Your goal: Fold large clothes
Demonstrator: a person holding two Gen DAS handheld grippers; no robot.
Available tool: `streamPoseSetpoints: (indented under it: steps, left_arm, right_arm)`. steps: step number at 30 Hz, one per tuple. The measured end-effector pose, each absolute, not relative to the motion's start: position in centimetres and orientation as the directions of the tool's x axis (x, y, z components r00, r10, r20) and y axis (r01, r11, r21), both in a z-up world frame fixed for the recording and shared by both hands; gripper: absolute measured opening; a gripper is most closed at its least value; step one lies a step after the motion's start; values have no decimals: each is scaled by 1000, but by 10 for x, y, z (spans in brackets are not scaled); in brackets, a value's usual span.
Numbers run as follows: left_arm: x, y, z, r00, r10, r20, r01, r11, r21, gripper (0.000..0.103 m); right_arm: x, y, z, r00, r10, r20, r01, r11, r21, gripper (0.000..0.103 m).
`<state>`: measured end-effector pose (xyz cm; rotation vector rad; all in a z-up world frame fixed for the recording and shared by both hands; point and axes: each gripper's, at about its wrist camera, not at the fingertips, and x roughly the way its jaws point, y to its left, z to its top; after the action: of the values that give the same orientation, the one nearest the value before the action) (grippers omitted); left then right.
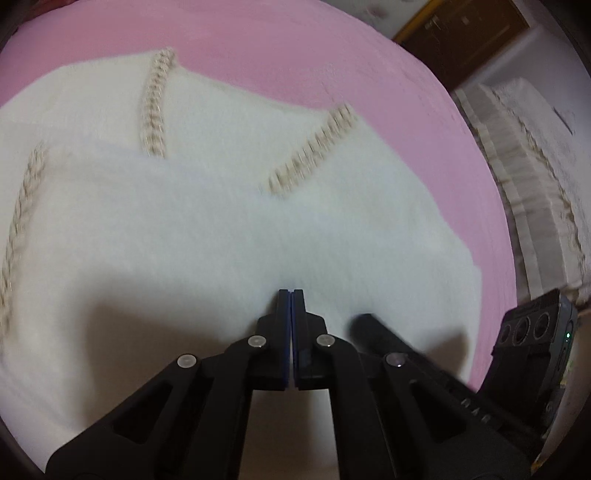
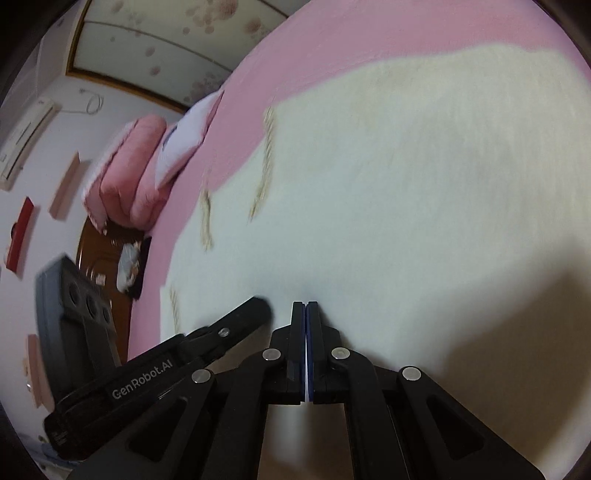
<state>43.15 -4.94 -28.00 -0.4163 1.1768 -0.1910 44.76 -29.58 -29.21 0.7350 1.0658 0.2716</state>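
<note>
A large white fuzzy garment [image 1: 207,221] with beige braided trims [image 1: 153,107] lies spread on a pink bed [image 1: 280,48]. My left gripper [image 1: 291,293] is shut, its blue pads pressed together on a pinch of the white cloth. Right beside it is my right gripper [image 1: 364,321], blurred. In the right wrist view the right gripper [image 2: 306,304] is also shut, with a thin white strip of the garment [image 2: 406,184] between its pads. The left gripper [image 2: 262,304] lies just to its left. Both tips rest on the cloth close together.
Folded pink bedding [image 2: 129,177] and a white pillow [image 2: 184,144] sit at the far end of the bed [image 2: 332,37]. A pale covered piece of furniture [image 1: 535,166] stands beyond the bed's right edge. A wooden door [image 1: 461,33] is behind it.
</note>
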Motion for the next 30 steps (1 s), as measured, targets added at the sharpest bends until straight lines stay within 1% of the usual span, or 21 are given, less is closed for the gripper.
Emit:
streamPoseSetpoints:
  steps: [1, 3, 5, 7, 11, 12, 14, 18, 20, 25, 30]
  left_arm:
    - [438, -43, -280, 402, -339, -851, -74, 914, -399, 1]
    - [449, -29, -276, 442, -284, -851, -83, 932, -354, 1]
    - [462, -9, -271, 480, -189, -857, -108, 956, -272, 1]
    - [467, 12, -270, 505, -129, -854, -134, 965, -225, 1]
    - [485, 58, -282, 501, 50, -864, -241, 967, -84, 1]
    - [489, 68, -287, 495, 31, -868, -249, 963, -107, 1]
    - [492, 78, -292, 483, 9, -875, -258, 957, -133, 1]
    - [495, 69, -284, 481, 54, -875, -215, 975, -58, 1]
    - [488, 68, -282, 489, 58, -870, -212, 976, -54, 1]
    - [467, 71, -288, 486, 19, -874, -210, 973, -96, 1]
    - [445, 68, -291, 474, 31, -880, -192, 979, -69, 1]
  right_arm:
    - [454, -304, -291, 489, 534, -690, 132, 737, 663, 0]
    - [464, -331, -287, 524, 446, -726, 167, 782, 601, 0]
    - [467, -361, -285, 549, 426, -719, 198, 769, 608, 0]
    - [462, -392, -279, 577, 327, -748, 248, 803, 542, 0]
    - [461, -416, -269, 571, 236, -786, 274, 848, 454, 0]
    - [461, -416, -265, 569, 188, -800, 278, 872, 403, 0]
    - [459, -416, -262, 567, 151, -810, 293, 882, 370, 0]
    - [455, -406, -255, 552, 110, -826, 357, 864, 354, 0]
    - [452, -404, -251, 543, 98, -834, 369, 864, 341, 0]
    - [382, -406, -252, 518, 144, -843, 396, 833, 386, 0]
    - [333, -379, -252, 481, 149, -864, 391, 846, 364, 0]
